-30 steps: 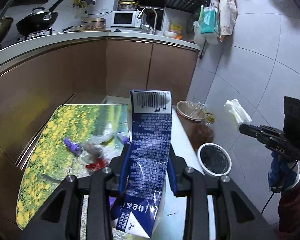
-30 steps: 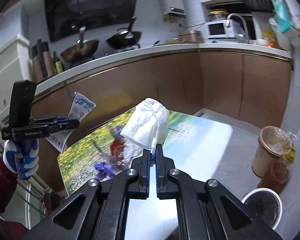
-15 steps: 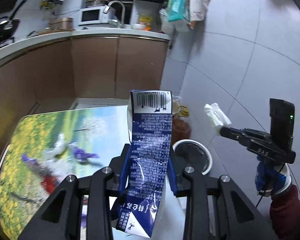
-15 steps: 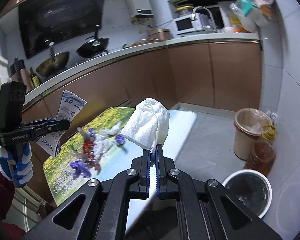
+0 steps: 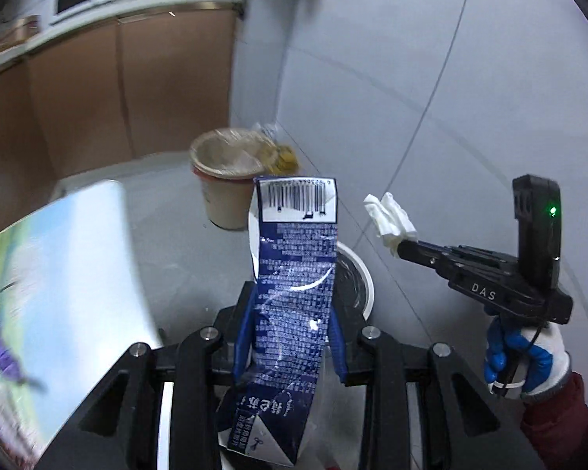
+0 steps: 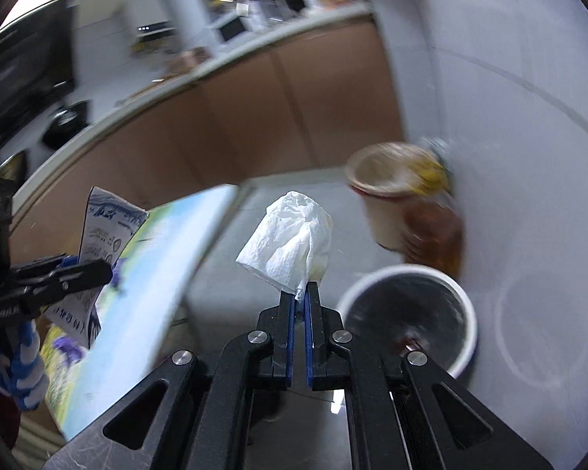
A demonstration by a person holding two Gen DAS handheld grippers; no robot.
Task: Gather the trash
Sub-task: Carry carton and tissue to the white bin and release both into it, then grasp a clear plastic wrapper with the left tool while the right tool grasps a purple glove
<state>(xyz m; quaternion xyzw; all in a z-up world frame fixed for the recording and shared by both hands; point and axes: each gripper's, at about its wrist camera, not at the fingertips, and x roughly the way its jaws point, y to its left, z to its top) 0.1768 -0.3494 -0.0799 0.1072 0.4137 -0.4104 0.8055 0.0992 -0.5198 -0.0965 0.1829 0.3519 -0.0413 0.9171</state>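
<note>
My left gripper (image 5: 290, 325) is shut on a flattened blue carton (image 5: 294, 293) with a barcode at its top end. The carton stands up between the blue pads and hides part of a white-rimmed bin (image 5: 362, 286) on the floor behind it. My right gripper (image 6: 301, 293) is shut on a crumpled white tissue (image 6: 290, 239), held above the floor just left of the same bin (image 6: 411, 313). Each gripper shows in the other view: the right gripper (image 5: 401, 246) with its tissue (image 5: 390, 215), the left gripper (image 6: 102, 272) with the carton (image 6: 102, 243).
A tan bucket (image 5: 225, 180) lined with plastic stands beyond the bin, with an amber oil bottle (image 6: 435, 235) beside it against the tiled wall. The flower-print table (image 5: 58, 274) is at the left. Brown cabinets (image 5: 137, 90) and a counter run behind.
Both grippers have swung right and down, away from the table, and the white-rimmed bin is now close ahead. Each keeps its hold: carton on the left, tissue on the right.
</note>
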